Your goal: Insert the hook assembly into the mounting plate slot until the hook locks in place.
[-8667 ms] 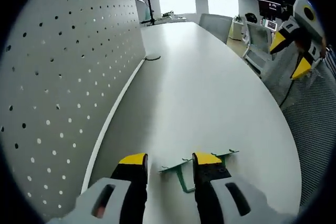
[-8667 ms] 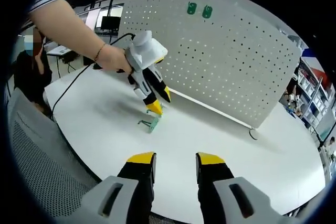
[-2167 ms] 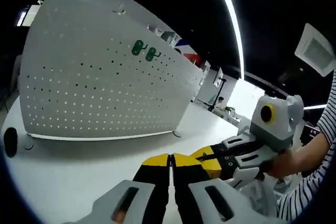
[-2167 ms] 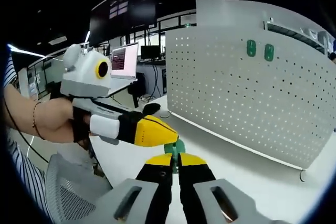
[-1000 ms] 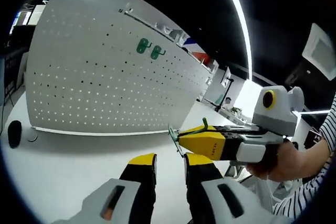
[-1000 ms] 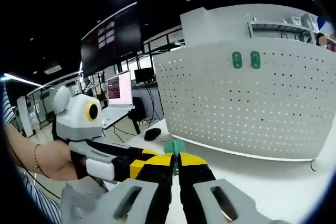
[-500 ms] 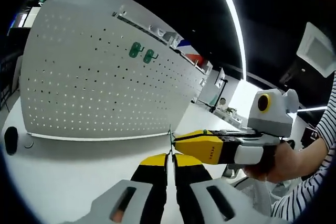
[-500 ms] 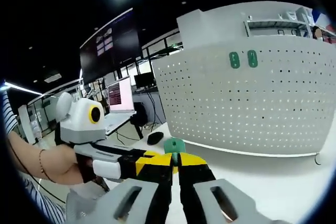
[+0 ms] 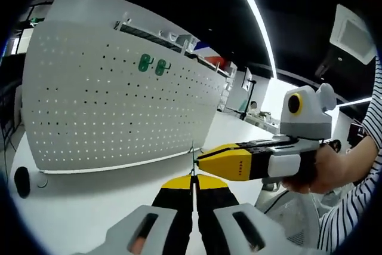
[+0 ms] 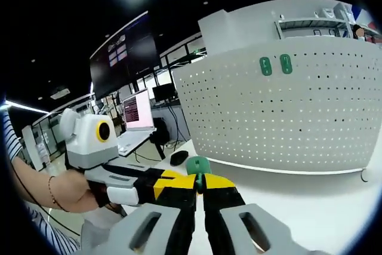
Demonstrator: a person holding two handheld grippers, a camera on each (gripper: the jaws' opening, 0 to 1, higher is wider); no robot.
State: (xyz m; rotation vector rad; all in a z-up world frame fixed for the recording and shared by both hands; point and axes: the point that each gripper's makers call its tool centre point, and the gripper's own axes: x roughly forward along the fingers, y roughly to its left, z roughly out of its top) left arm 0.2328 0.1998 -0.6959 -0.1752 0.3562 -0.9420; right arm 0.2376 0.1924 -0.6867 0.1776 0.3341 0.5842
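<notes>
Both grippers met on the green hook assembly, held up in front of the white pegboard.

In the left gripper view, the left gripper (image 9: pixel 192 178) at bottom centre had its jaws pressed nearly together on a thin green edge of the hook assembly (image 9: pixel 192 158), with the right gripper (image 9: pixel 204 159) reaching in from the right, held by a hand (image 9: pixel 327 170). In the right gripper view, the right gripper (image 10: pixel 199 181) was clamped narrow on the hook assembly (image 10: pixel 197 164) at lower centre, the left gripper (image 10: pixel 179 181) touching it from the left. Two green hooks (image 10: pixel 275 64) hung at the pegboard's (image 10: pixel 310 117) upper right.
</notes>
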